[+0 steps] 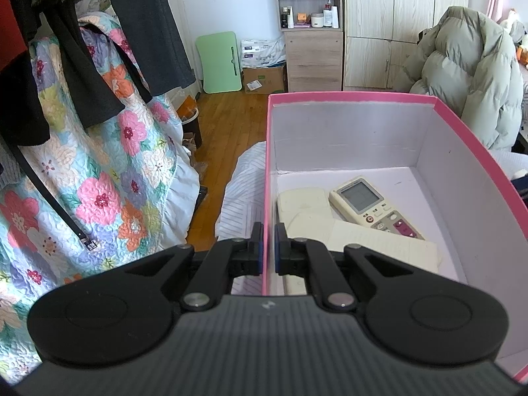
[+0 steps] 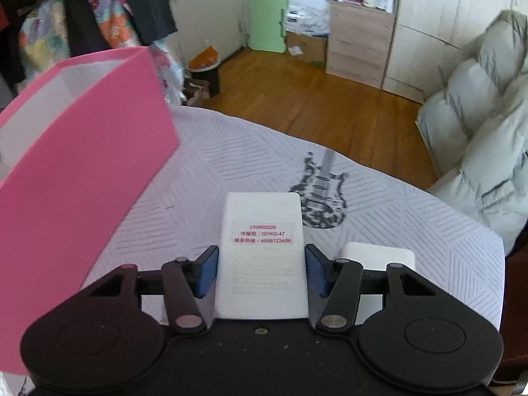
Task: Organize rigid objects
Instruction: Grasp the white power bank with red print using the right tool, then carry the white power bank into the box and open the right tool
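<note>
My left gripper [image 1: 269,247] is shut on the left wall of a pink box [image 1: 268,165], one finger outside and one inside. Inside the box lie a remote with a screen [image 1: 369,203] and cream-coloured remotes [image 1: 316,221] lying face down. In the right wrist view the pink box [image 2: 82,151] stands at the left on the striped cloth. My right gripper [image 2: 262,270] is shut on a white remote [image 2: 262,257], back side up with a red-lettered label. Another white object [image 2: 379,255] lies just right of it.
The table has a white striped cloth with a guitar print [image 2: 323,194]. A floral quilt [image 1: 99,171] and dark clothes hang at the left. A pale green puffer jacket [image 2: 488,138] sits at the right. Wooden floor, a shelf unit [image 1: 312,29] and wardrobes are behind.
</note>
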